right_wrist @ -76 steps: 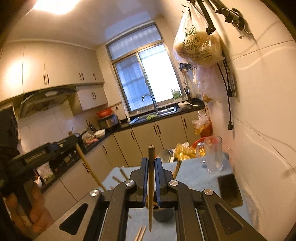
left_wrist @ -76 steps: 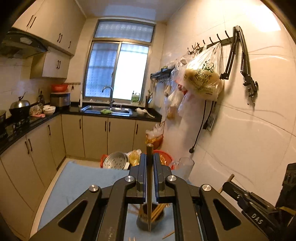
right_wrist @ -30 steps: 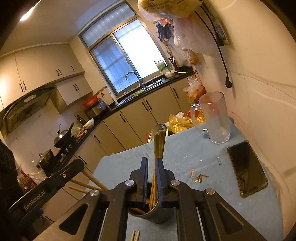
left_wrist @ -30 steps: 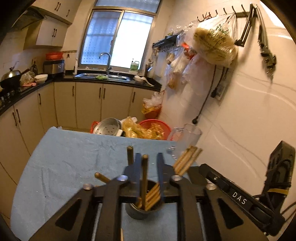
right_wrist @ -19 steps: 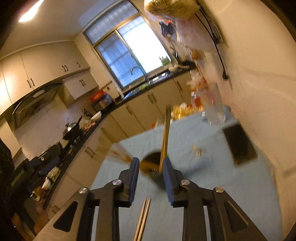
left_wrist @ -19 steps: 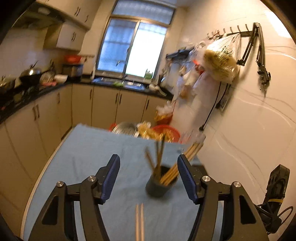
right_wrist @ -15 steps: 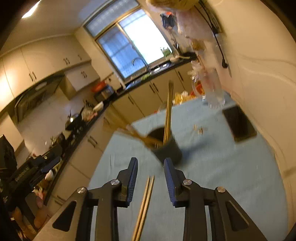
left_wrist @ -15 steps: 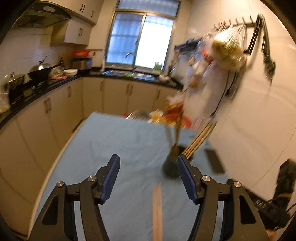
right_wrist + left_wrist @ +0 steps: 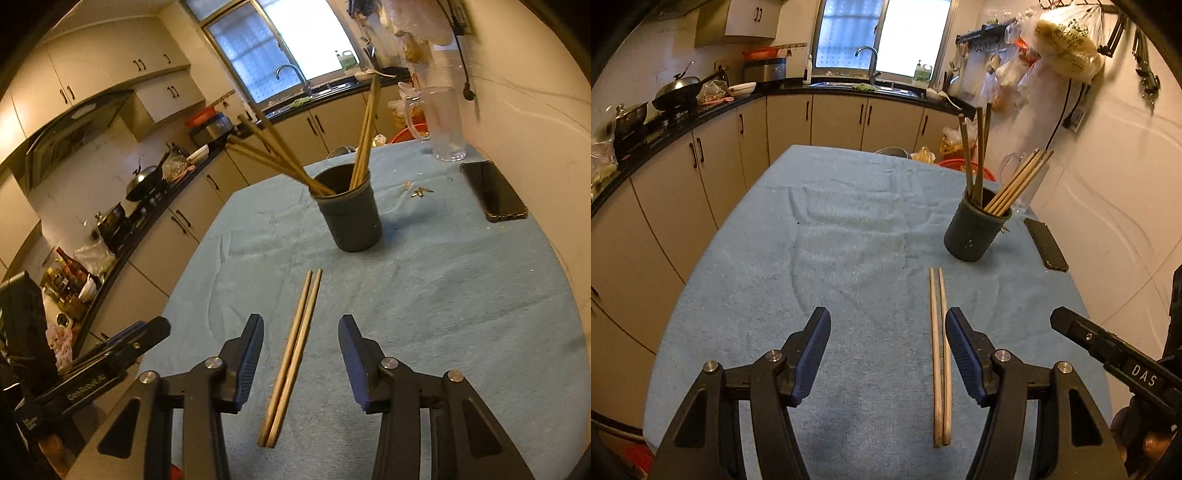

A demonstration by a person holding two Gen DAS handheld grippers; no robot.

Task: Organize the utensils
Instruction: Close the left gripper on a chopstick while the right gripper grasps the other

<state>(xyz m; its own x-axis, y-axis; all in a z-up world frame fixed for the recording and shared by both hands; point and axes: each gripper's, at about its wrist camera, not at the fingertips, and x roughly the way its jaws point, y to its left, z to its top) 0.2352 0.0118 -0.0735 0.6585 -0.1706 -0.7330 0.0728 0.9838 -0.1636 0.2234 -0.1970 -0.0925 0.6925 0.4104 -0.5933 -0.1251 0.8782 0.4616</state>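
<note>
Both grippers released, nothing in them: left gripper (image 9: 886, 343) jaws spread wide, right gripper (image 9: 301, 350) the same.

Two loose chopsticks (image 9: 291, 354) lie side by side, touching, flat on the blue cloth (image 9: 812, 240). In right wrist view they run btwn my jaws toward 12 o'clock, tips pointing at the dark holder cup (image 9: 349, 212). In left view the pair (image 9: 938, 350) sits just inside the right-hand finger, cup (image 9: 975, 230) at approx 1 o'clock.

My guess on handling: wood or bamboo, very light, stiff, thin, smooth, so likely to roll or pivot in the pads. Cloth is soft, so the fingers can press in a bit. I'd pinch across both at mid-length, maybe slightly toward the thicker near ends, to keep them from swinging.

Count: 2 loose sticks, 1 cup. In the cup I make approx 3 dark sticks plus a bundle of 4 or so pale ones, exact no. unclear. 1 phone (image 9: 493, 190), 1 glass mug (image 9: 445, 123) behind.
</note>
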